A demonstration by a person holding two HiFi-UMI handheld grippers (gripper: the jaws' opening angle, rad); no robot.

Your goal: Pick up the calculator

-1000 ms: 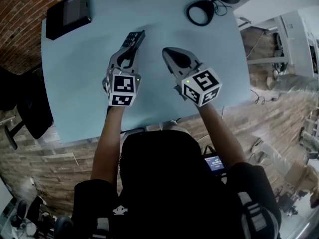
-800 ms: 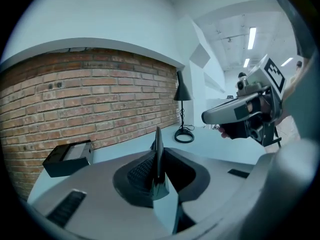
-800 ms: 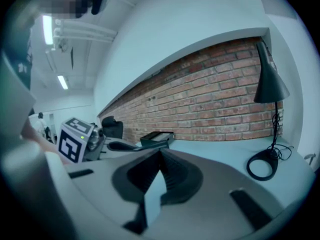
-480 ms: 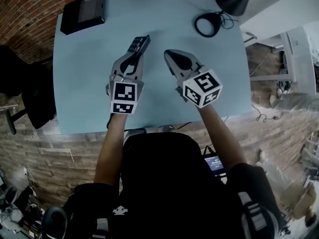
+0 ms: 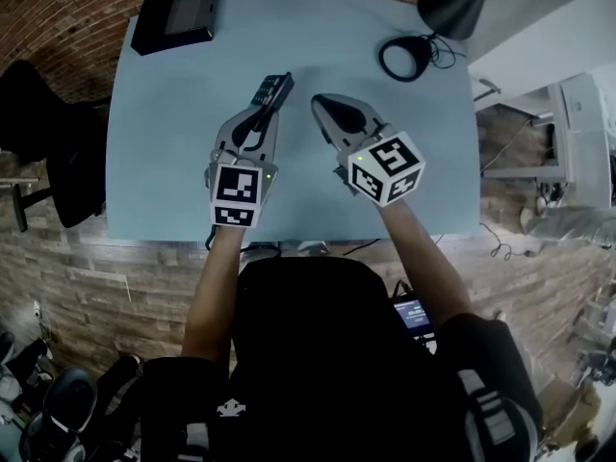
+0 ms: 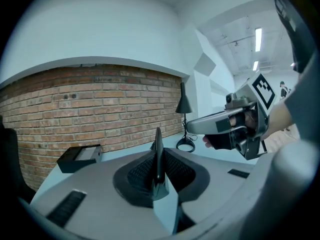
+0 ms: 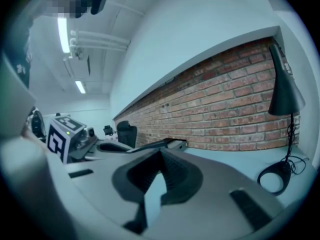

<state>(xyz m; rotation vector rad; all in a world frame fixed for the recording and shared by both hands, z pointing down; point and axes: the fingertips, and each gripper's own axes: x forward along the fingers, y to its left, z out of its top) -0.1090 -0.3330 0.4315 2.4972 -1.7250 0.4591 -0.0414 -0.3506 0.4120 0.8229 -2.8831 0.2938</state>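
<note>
The left tongs [image 5: 262, 114] are clamped on the calculator [image 5: 272, 89], which juts out past their tips over the desk [image 5: 164, 162]. In the left gripper view it stands on edge as a thin dark blade between the pads. Just beside them, the right tongs [image 5: 320, 103] are closed, with nothing between their tips. A black box [image 5: 178, 19] lies at the desk's far left corner. A lamp [image 5: 452, 6] stands at the far right, its ring base [image 5: 406, 58] on the desk.
</note>
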